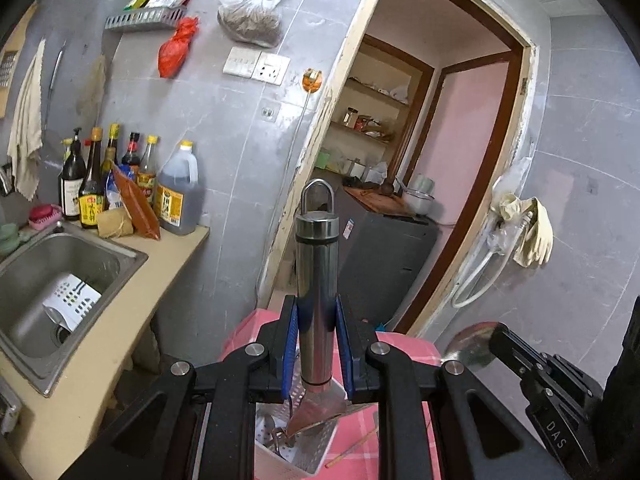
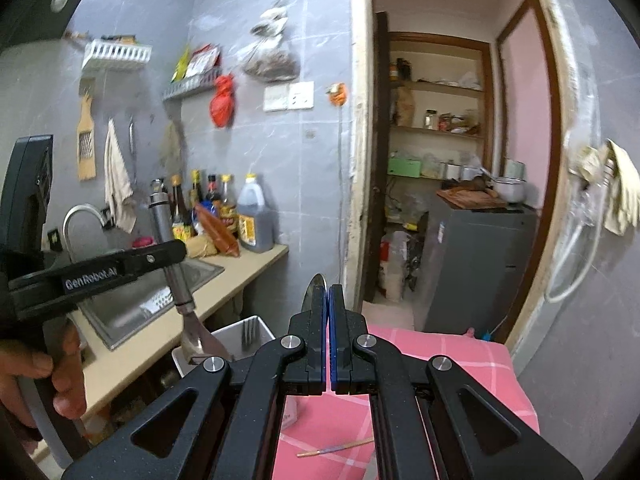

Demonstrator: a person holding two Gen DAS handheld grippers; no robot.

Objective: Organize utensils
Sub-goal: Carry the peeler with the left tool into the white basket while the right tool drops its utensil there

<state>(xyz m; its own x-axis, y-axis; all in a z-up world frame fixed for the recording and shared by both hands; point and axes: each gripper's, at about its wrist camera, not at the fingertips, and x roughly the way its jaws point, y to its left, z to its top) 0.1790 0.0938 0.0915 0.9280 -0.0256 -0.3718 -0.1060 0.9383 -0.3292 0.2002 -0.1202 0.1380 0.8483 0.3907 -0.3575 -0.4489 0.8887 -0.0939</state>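
Steel spatula stood upright at centre frame, its round handle clamped between the blue pads of the left gripper, blade end dipping into the white perforated caddy on the pink checked cloth. In the right wrist view the same spatula showed at lower left, its blade just at the caddy's rim beside a fork standing inside. The right gripper was closed on a thin metal utensil, only the rounded tip showing above the pads; probably a spoon, though I could not tell. Risk as judged: the smooth round handle could twist or slip in the pads, or the wide blade could catch the rim or the cutlery inside and tip the light caddy. Caddy contents were mostly hidden behind the gripper linkage. A chopstick lay loose on the cloth at lower centre.
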